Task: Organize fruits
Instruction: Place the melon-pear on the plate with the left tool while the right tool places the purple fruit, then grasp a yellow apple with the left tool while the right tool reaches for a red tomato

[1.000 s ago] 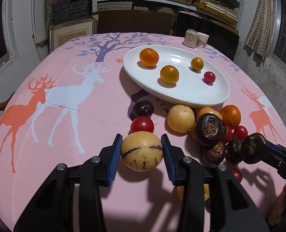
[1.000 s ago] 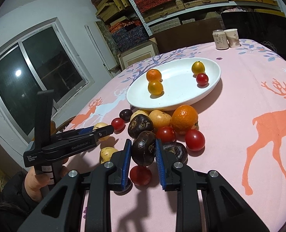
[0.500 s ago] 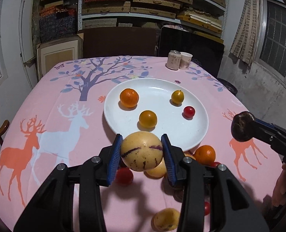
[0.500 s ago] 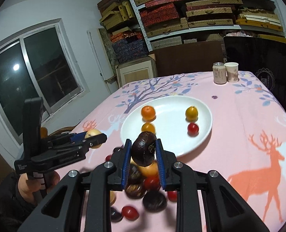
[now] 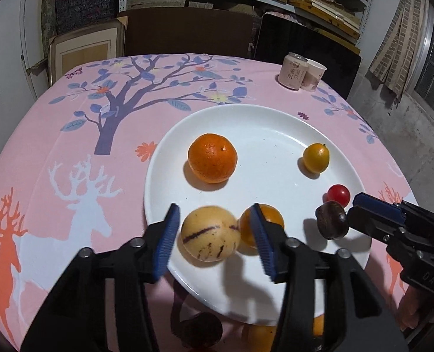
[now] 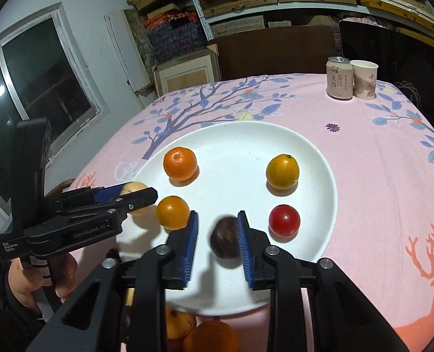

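A white plate (image 5: 275, 135) holds an orange (image 5: 212, 162), a small orange fruit (image 5: 268, 220), a yellow fruit (image 5: 316, 157) and a red tomato (image 5: 338, 194). My left gripper (image 5: 214, 236) is open over the plate's near side, and the yellow purple-striped melon (image 5: 209, 233) sits loose between its jaws. My right gripper (image 6: 217, 240) is open too, with the dark passion fruit (image 6: 225, 239) blurred between its jaws, close to the right pad. The right gripper also shows in the left wrist view (image 5: 372, 214), and the left gripper in the right wrist view (image 6: 123, 198).
A can (image 6: 339, 78) and a paper cup (image 6: 363, 79) stand at the table's far right. More fruits (image 6: 196, 330) lie on the pink cloth just in front of the plate. Chairs and shelves stand behind the table.
Both grippers moved forward and down over the plate. Both have opened, letting go of the melon and the passion fruit.
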The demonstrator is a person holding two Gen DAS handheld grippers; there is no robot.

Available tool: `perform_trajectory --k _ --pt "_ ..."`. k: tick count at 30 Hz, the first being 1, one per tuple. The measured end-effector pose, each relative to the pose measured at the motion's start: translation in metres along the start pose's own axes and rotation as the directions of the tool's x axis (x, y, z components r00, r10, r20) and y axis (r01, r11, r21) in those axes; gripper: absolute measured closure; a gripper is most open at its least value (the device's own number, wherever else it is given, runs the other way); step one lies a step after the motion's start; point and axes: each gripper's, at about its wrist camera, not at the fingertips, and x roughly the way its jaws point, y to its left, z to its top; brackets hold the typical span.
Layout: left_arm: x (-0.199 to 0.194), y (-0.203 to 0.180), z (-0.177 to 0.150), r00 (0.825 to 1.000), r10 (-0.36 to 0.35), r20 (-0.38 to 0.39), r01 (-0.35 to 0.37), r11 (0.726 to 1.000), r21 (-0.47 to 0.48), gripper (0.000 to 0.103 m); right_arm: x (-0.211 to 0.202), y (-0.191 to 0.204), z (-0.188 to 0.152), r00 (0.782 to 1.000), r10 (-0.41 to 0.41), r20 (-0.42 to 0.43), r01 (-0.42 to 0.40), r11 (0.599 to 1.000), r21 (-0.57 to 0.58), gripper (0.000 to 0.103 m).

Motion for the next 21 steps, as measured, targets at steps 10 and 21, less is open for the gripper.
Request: perform_trajectory --k 10,21 --pt "-0.059 0.004 -0.033 0.995 -0.042 0.087 0.042 0.999 -0.005 0.024 -0.050 -0.001 -0.029 0.994 -0.010 0.107 0.007 1.000 0.029 0.057" --pt "-0.110 -0.023 -0.149 1.000 -0.030 0.005 0.029 0.989 0.144 0.016 -0.117 0.032 -0.113 0.986 -0.076 0.148 0.067 0.995 0.069 0.052"
